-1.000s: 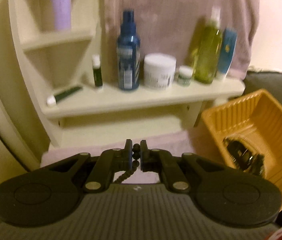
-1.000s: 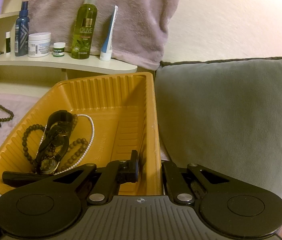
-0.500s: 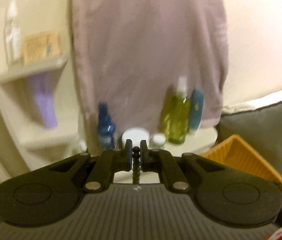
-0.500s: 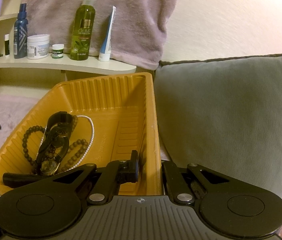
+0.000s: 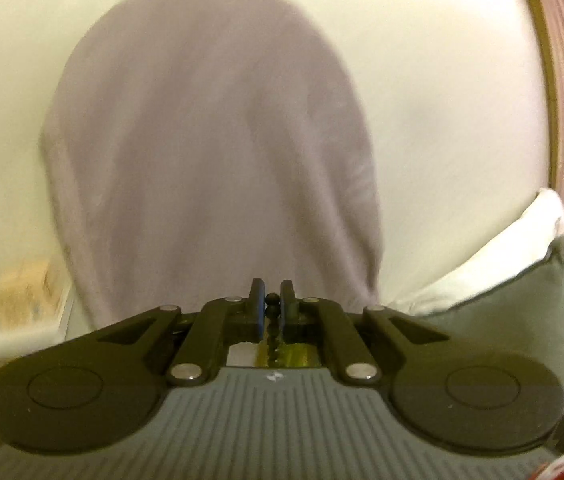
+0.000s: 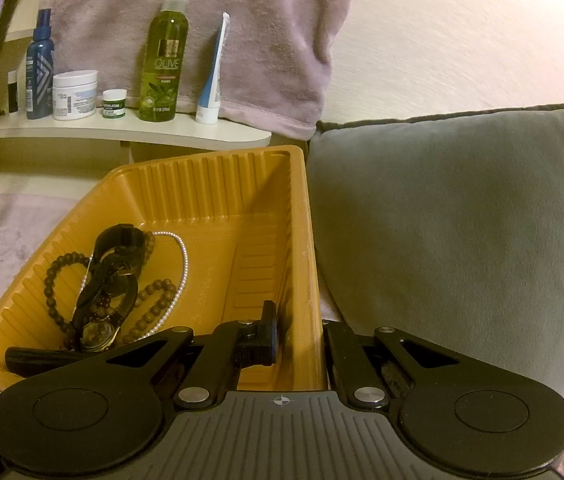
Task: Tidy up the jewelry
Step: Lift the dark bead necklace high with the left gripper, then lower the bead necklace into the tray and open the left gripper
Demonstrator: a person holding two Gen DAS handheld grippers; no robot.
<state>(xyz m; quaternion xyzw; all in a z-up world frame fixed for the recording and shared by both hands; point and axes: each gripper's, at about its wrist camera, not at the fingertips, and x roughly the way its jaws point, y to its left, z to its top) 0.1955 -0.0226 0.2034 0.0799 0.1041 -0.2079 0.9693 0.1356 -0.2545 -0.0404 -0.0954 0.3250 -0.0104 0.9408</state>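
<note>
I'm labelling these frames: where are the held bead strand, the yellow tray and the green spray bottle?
bead strand (image 5: 272, 299), left wrist view, top bead.
yellow tray (image 6: 309, 264), right wrist view, right wall.
green spray bottle (image 6: 165, 60), right wrist view, label.

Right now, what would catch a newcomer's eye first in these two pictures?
Probably the bright orange tray beside the grey cushion, with a watch and bead strings tangled in its near left corner; the right tongs grip its wall. In the other view, the left tongs pinch a dark beaded strand before a big mauve towel.
</note>
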